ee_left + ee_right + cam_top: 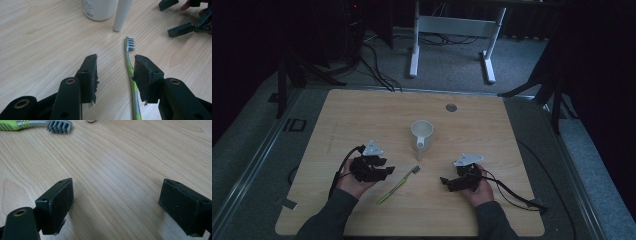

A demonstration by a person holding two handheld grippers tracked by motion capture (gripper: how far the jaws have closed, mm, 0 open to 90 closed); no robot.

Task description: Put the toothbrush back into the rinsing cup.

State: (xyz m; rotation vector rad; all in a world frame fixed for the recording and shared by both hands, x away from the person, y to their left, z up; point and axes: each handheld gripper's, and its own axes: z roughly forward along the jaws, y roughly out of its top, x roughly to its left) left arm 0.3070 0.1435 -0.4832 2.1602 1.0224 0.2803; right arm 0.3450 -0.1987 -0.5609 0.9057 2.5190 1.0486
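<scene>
Toothbrush [398, 185] lies flat on the wooden worktop [362, 115] — green handle, grey bristle head at its far-right end, near-centre between the two hands. Left tongs [384, 168] sit just left of it, jaws apart with nothing clamped; in the left gripper view the toothbrush [130, 67] runs along the inner face of the right-hand jaw, close beside it (contact unclear), bristles pointing away past the jaw tips. Right tongs [444, 181] rest on the right side, near edge, jaws wide apart over bare wood, holding nothing; the right gripper view shows the brush head [59, 126] far off at top left. White mug [422, 131] stands upright beyond the brush — a white tube [420, 149] stands just in front of it.
</scene>
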